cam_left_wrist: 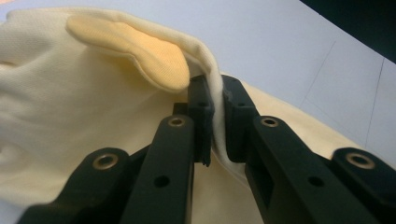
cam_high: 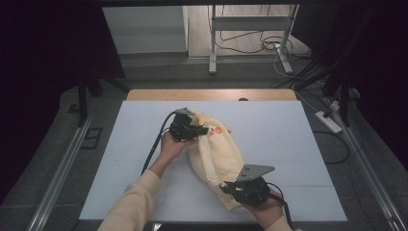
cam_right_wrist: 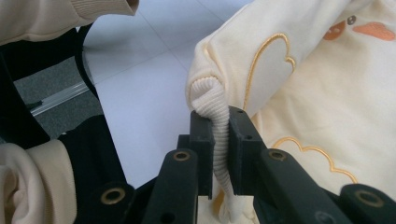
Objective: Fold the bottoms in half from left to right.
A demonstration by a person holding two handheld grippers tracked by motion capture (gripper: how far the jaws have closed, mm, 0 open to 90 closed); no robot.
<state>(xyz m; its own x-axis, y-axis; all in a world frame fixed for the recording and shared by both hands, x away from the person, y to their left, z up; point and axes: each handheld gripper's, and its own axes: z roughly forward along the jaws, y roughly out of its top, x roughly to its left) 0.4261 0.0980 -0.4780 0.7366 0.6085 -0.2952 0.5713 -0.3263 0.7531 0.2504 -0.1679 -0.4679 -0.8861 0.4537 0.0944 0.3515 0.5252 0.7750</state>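
High view: my left gripper point(cam_high: 201, 129) and right gripper point(cam_high: 230, 188) have their jaws pinched nearly closed on the cream garment point(cam_high: 216, 154), which stretches between them over the white tabletop point(cam_high: 288, 144); ribbed hem point(cam_right_wrist: 211, 100) sits between my right jaws.

A white table point(cam_high: 269, 130) fills the middle of the high view, with a strip of wooden edge point(cam_high: 211, 95) along its far side. Beyond it, at the upper centre, stands a grey metal frame point(cam_high: 250, 24) with loose cables point(cam_high: 250, 41) on the floor. A white power strip point(cam_high: 328, 121) lies at the right.
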